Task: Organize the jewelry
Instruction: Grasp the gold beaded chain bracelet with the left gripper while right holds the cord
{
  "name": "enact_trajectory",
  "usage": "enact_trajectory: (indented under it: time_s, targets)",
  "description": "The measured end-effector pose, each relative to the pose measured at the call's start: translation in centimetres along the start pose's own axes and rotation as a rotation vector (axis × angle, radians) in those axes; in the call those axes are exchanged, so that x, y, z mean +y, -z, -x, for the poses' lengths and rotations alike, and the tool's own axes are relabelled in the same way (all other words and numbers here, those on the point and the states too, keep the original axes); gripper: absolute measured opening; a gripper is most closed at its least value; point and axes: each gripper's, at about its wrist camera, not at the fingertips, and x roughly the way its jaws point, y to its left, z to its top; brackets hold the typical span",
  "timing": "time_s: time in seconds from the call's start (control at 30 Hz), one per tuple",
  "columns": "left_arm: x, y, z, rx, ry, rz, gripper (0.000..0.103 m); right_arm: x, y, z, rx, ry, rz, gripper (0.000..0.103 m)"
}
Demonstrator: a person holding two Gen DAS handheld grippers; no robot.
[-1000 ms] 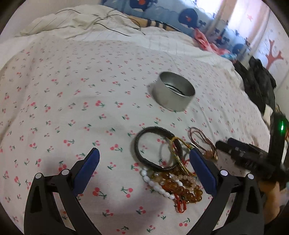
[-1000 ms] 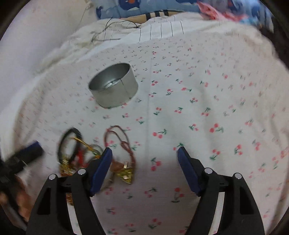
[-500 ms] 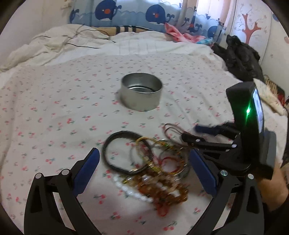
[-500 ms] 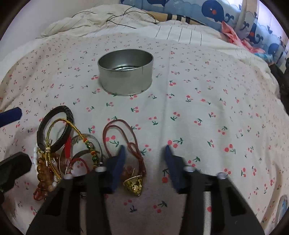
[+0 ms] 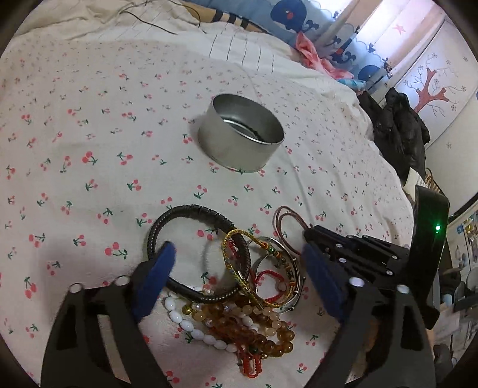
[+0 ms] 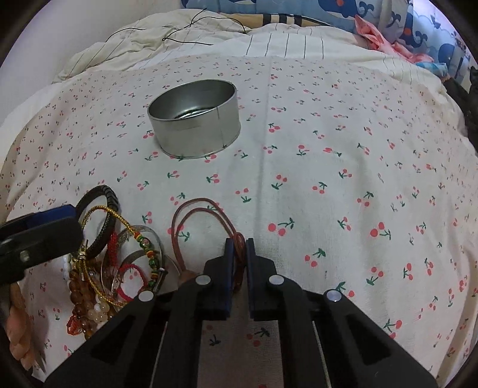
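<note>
A heap of bracelets lies on the cherry-print sheet: a black braided bracelet, a gold cord bangle, white beads and amber beads. My left gripper hovers over the heap, its jaws closing around the black bracelet, pads not pressing. A round metal tin stands beyond the heap, also in the right wrist view as the tin. My right gripper is shut on a thin red-brown cord necklace, whose loops lie flat on the sheet.
A crumpled quilt with a black cable lies at the bed's far end, beside whale-print pillows. Dark clothing is heaped at the bed's right edge. A person's hand holds the left gripper.
My right gripper's jaws have gone from wide open to shut on the red-brown cord. My left gripper has come down closer over the bracelet heap, and its jaws have narrowed slightly.
</note>
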Motion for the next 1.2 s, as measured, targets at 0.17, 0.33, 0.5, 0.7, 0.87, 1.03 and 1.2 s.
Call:
enact_trajectory:
  time_s: [0.17,0.33,0.5,0.7,0.87,1.03,1.2]
  targets:
    - [-1.4,0.4,-0.1,-0.024,-0.043,-0.072,0.071,0.4,0.1,0.0,0.002,-0.026,0.014,0.031]
    - [-0.8,0.5,-0.7,0.006,-0.079,-0.071,0.008,0.5,0.1,-0.1,-0.002,-0.014,0.021,0.035]
    - [-0.7,0.3,0.6,-0.048,-0.094,-0.083,0.003,0.5,0.2,-0.3,-0.006,-0.004,0.027,0.041]
    - [-1.8,-0.9,3.4,-0.132,-0.107,-0.154,0.003,0.2,0.1,0.0,-0.012,-0.012,0.027,0.01]
    - [-0.8,-3.9,3.2,-0.132,-0.15,-0.151,0.003,-0.1,-0.3,1.1,-0.084,-0.027,0.004,0.008]
    - [0.9,-4.3,0.9,-0.053,-0.23,-0.126,0.003,-0.1,-0.2,-0.3,-0.044,0.009,-0.001,0.07]
    - [2.8,-4.5,-1.4,0.052,-0.193,-0.047,0.005,0.6,0.0,-0.9,-0.019,0.017,0.048,0.019]
